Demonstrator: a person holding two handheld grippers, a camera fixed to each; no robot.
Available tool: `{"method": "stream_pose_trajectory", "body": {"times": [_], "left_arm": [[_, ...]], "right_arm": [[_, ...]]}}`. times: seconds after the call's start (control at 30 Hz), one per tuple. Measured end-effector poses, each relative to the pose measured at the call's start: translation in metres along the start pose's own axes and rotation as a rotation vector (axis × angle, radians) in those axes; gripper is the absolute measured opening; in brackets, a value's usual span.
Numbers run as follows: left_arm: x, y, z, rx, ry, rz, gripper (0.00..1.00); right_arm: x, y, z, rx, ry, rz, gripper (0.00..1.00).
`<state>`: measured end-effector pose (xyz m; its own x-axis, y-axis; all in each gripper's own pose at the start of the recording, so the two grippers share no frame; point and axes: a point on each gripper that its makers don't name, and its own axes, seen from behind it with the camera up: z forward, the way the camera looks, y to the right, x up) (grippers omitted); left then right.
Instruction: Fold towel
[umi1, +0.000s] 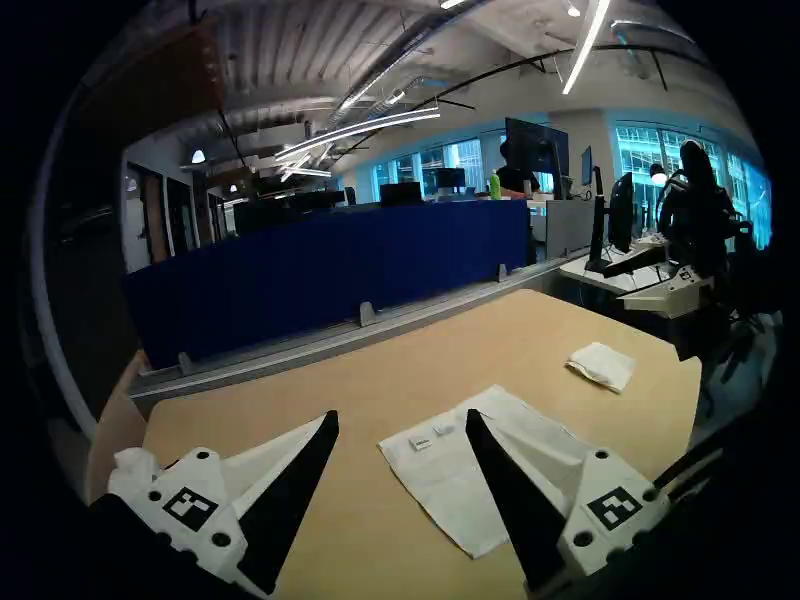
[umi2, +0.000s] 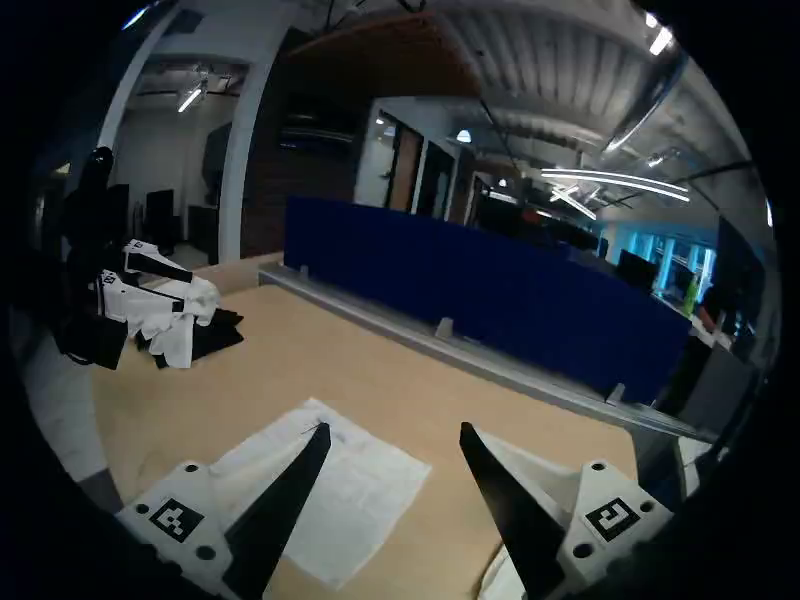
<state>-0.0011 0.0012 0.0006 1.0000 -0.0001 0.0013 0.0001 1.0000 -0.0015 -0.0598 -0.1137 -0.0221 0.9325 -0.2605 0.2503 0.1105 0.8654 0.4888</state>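
Tan wood is what we see first: the table (umi1: 330, 400), with the white towel (umi1: 440, 475) lying flat and unfolded on it. The left claw (umi1: 400, 415) hangs over the near side of the table with its jaws spread wide and nothing between them. Its right finger crosses the middle of the towel and hides part of it. We cannot tell whether that finger touches the fabric.

In the left gripper view, a small folded cloth (umi1: 601, 365) lies at two o'clock from the towel, well apart from it and near the table's far corner. A blue partition (umi1: 330, 270) on a grey rail runs along the far edge from nine to one o'clock, with monitors (umi1: 535, 150) beyond it. At three o'clock a person in dark clothing (umi1: 700, 200) holds the other claw off the table's end.

The right claw (umi2: 395, 428) is also wide open and empty. In the right gripper view the towel lies at six to seven o'clock, and the tip of the claw's left finger overlaps the towel's edge. At nine o'clock a heap of white cloth (umi2: 185, 320) sits on a dark cloth (umi2: 215, 335) at the table's corner, with the left claw just beside it.
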Motion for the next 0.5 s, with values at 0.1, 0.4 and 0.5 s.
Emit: {"method": "stream_pose_trajectory", "body": {"times": [0.1,0.4,0.5], "left_arm": [[-0.016,0.016,0.008,-0.021,-0.019,-0.001,0.95],[-0.068,0.043,0.027,-0.078,-0.106,0.016,0.94],[-0.086,0.049,0.032,-0.095,-0.136,0.024,0.94]], "right_arm": [[-0.016,-0.004,0.004,0.014,-0.032,-0.005,1.00],[-0.072,-0.014,0.017,0.042,-0.134,-0.011,1.00],[-0.091,-0.017,0.021,0.048,-0.163,-0.006,1.00]]}}
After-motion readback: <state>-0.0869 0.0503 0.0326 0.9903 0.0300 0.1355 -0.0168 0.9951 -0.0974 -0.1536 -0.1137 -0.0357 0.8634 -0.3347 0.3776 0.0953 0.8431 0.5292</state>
